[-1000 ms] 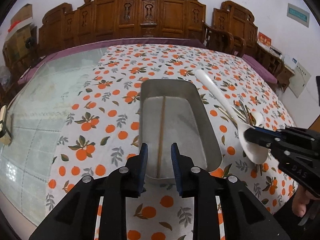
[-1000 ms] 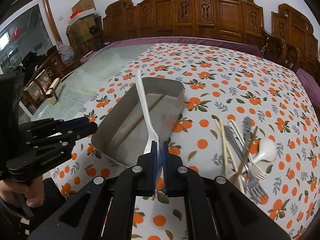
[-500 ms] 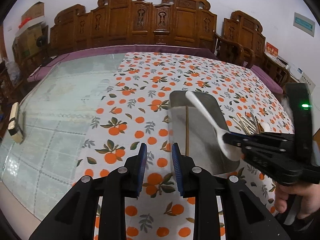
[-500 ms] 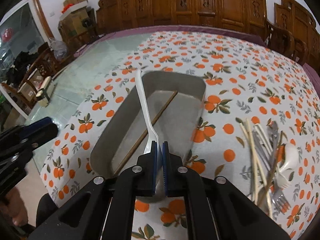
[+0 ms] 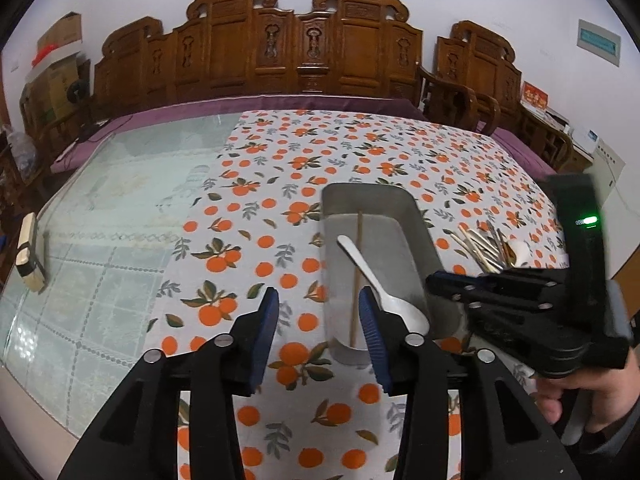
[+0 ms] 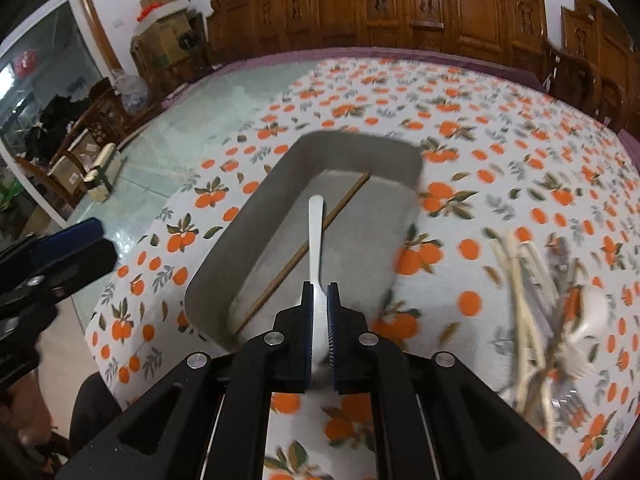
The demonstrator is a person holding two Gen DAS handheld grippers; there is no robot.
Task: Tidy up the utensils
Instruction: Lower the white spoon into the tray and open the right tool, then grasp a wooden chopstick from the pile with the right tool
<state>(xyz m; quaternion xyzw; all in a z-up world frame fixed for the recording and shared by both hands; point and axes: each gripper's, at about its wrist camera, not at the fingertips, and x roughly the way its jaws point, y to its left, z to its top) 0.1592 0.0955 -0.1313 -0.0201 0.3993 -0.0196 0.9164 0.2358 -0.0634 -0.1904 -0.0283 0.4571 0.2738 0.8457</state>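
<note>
1. The table (image 5: 120,240) lies under me, its right part covered by an orange-print cloth (image 5: 280,168).
2. The grey metal tray (image 6: 256,224) sits on that cloth, long side running near to far.
3. A loose heap of utensils (image 6: 536,304) lies on the cloth to the right of the tray, apart from it.
4. My left fingers (image 5: 318,320) have just been opening – nothing between them, hovering above the cloth by the tray's near left corner.
5. My right fingers (image 6: 319,296) are closed on the white spoon (image 6: 315,232) at its bowl end, handle pointing away over the tray.
6. One brown chopstick (image 6: 308,248) rests slantwise on the tray floor – the spoon crosses above it.
</note>
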